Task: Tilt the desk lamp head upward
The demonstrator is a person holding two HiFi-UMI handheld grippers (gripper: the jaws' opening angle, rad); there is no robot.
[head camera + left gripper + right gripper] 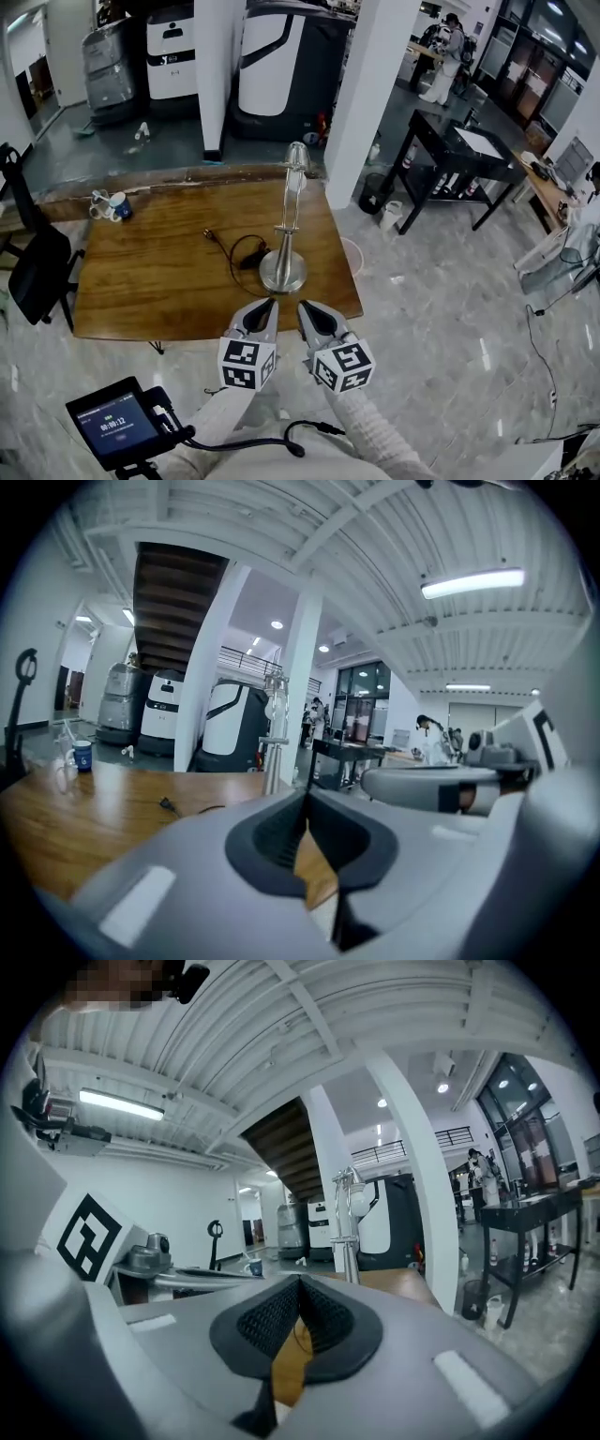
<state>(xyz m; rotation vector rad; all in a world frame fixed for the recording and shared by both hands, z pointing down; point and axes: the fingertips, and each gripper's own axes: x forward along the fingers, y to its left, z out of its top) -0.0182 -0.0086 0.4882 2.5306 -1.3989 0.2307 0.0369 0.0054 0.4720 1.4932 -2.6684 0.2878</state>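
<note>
Both the left gripper (267, 306) and right gripper (306, 308) were clenched empty, the desk lamp (284, 246) standing at twelve o'clock from them on the table (150, 272), so nudging its head (297, 157) upward unbraced risked toppling the slim lamp.

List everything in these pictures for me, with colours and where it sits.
table: 1, brown, centre
desk lamp: 1, silver, upright on the table
cord: 1, black, left of lamp base
cup: 1, blue, table's far left
chair: 1, black, left of table
side table: 1, black, right
screen device: 1, black, bottom left
left claw: 1, grey, shut, empty, at table's near edge
right claw: 1, grey, shut, empty, beside it
</note>
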